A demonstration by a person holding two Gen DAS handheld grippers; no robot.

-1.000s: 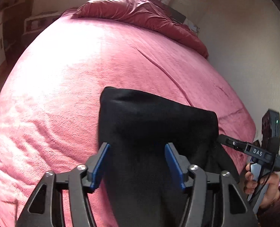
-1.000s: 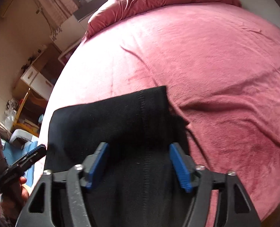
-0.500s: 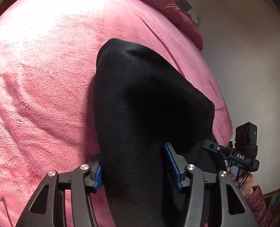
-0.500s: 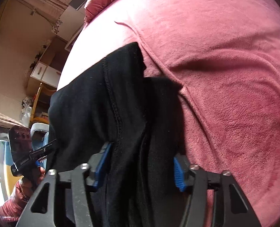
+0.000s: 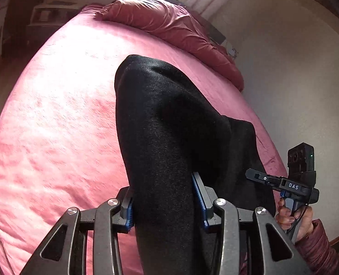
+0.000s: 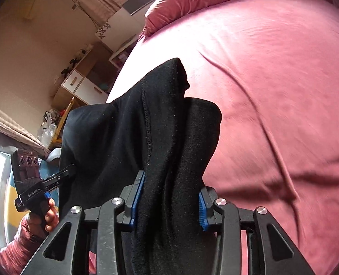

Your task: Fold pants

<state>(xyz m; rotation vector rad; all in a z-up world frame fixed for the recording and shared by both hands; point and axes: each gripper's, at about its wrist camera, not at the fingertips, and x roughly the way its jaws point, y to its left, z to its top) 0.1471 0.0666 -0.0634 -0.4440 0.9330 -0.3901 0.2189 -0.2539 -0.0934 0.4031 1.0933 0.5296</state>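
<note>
The black pants [image 5: 169, 123] hang bunched between both tools above the pink bed [image 5: 55, 119]. In the left wrist view the left hand-held gripper [image 5: 163, 200] is clamped on a thick roll of the fabric at the bottom centre of the frame; in the right wrist view the right hand-held gripper [image 6: 168, 200] pinches a gathered edge with a stitched seam running up the middle. Both sets of jaws have just been closing, and the blue pads now press against cloth on either side, so each grips the pants. Holding the two near corners at once looks meant to carry that end over the rest of the garment, which bulges upward and forward toward the middle of each frame, judging by the arch in the cloth. The other hand shows at the edges: the person's right hand [image 5: 294, 217] with its tool at the lower right of the left wrist view, the left hand [image 6: 48, 215] at the lower left of the right wrist view, both in reddish sleeves. A rumpled red duvet [image 5: 169, 25] lies along the top of the bed, well apart from the pants. A white cabinet with drawers [image 6: 82, 87] and clutter stand beside the bed at the upper left of the right wrist view, a pale wall [image 5: 295, 80] to the right in the left one. The bed surface ahead is bare, with only soft creases, so nothing seems to block laying the fold down.
</note>
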